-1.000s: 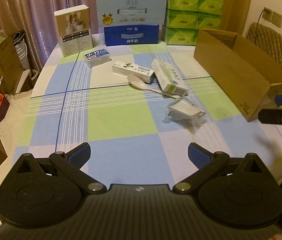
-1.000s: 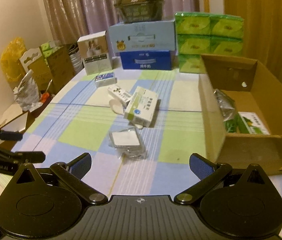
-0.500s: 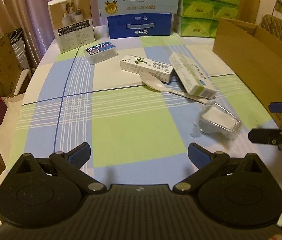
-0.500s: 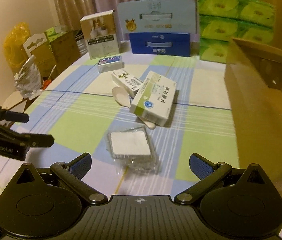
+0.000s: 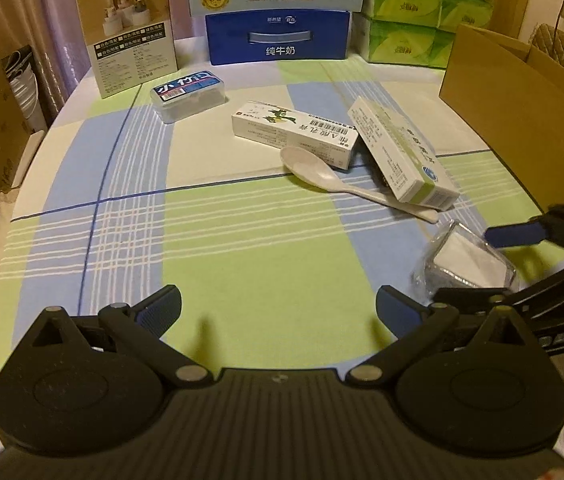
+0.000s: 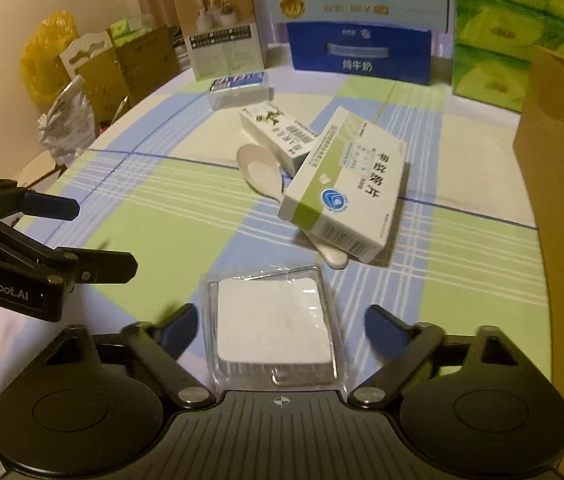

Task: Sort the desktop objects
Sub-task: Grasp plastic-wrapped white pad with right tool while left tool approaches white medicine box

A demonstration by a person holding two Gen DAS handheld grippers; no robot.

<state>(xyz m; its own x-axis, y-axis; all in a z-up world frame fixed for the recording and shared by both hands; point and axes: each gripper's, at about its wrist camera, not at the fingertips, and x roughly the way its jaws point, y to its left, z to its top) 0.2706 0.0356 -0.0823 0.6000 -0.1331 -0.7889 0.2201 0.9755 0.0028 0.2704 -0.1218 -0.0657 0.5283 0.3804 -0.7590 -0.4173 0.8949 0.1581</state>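
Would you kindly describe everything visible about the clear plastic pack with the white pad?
The pack is a squarish clear plastic case, glossy and crinkled at the rim, with a flat white pad inside. It lies flat on the checked tablecloth, nearer than the spoon. The open right gripper straddles it, fingers either side; contact cannot be told.

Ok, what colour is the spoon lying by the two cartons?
White plastic spoon: plain white, no pattern. The left wrist view shows it best.

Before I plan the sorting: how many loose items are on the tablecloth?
5: small plastic case far left, white box, spoon, green-edged box, clear packet nearest. More may be hidden.
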